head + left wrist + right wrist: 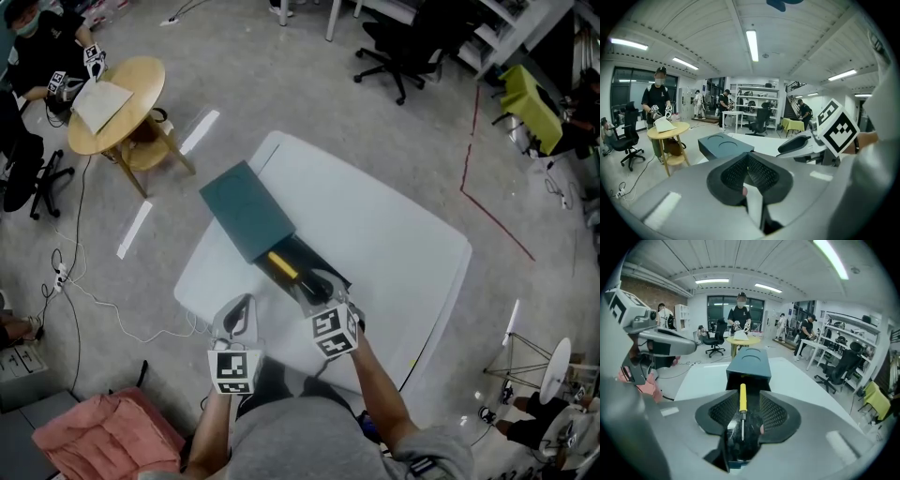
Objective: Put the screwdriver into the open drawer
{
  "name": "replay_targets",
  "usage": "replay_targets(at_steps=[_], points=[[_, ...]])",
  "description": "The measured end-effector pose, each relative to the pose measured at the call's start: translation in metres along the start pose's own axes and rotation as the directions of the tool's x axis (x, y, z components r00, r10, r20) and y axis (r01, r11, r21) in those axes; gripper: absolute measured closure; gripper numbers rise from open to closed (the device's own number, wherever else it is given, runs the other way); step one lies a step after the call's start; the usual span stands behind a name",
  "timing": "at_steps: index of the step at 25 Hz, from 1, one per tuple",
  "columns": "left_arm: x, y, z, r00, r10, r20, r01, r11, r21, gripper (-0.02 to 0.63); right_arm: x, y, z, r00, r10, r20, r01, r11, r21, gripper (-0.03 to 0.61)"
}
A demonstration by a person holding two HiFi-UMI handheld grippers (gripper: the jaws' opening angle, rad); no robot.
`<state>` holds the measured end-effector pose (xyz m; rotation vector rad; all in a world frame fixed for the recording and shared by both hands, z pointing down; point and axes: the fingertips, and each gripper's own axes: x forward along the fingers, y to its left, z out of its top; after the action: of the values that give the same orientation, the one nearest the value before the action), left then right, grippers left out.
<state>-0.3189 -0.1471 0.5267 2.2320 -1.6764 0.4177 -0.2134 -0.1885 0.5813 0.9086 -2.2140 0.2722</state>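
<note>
While both grippers hang over the near edge of the white table (398,239), the right gripper (744,394) has its jaws spread wide, with nothing clamped between them. Pads: dark grey, curved, faced with a fine mesh-like grid texture.

Screwdriver (742,401): lies flat in the open drawer (732,377), directly below and ahead of the right gripper and apart from both pads. Seen through the gap between the jaws. Round, smooth yellow handle on the far end; thin bright metal shaft pointing back toward the gripper. In the head view the yellow handle (283,265) sits just beyond the right gripper (323,291).

Drawer: black, glossy inside, rectangular, pulled out toward the grippers from a dark teal box (750,363). Box is matte and blocky, with two shallow round recesses in its top; it stands straight ahead of the right gripper, beyond the drawer.

Left gripper (747,159): jaws closed together, ribbed pad tips meeting in a V, empty. It sits just to the left of the right gripper (801,143) and off to the side of the drawer (314,270). The teal box (724,145) is ahead of it and slightly left.

Table: smooth, matte, rounded corners.
</note>
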Motion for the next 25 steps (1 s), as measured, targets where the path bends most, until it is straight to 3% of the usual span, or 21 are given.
replay_targets(at_steps=[11,25], points=[[-0.011,-0.067,0.037,0.993,-0.087,0.083,0.083,0.995,0.054,0.601,-0.092,-0.042,-0.004,0.976,-0.166,0.142,0.149,0.981,0.121,0.431],[-0.018,-0.181,0.07,0.961,-0.239,0.136,0.218,0.964,0.153,0.603,-0.226,-0.103,-0.057,0.878,-0.414,0.24,0.333,0.888,0.316,0.458]])
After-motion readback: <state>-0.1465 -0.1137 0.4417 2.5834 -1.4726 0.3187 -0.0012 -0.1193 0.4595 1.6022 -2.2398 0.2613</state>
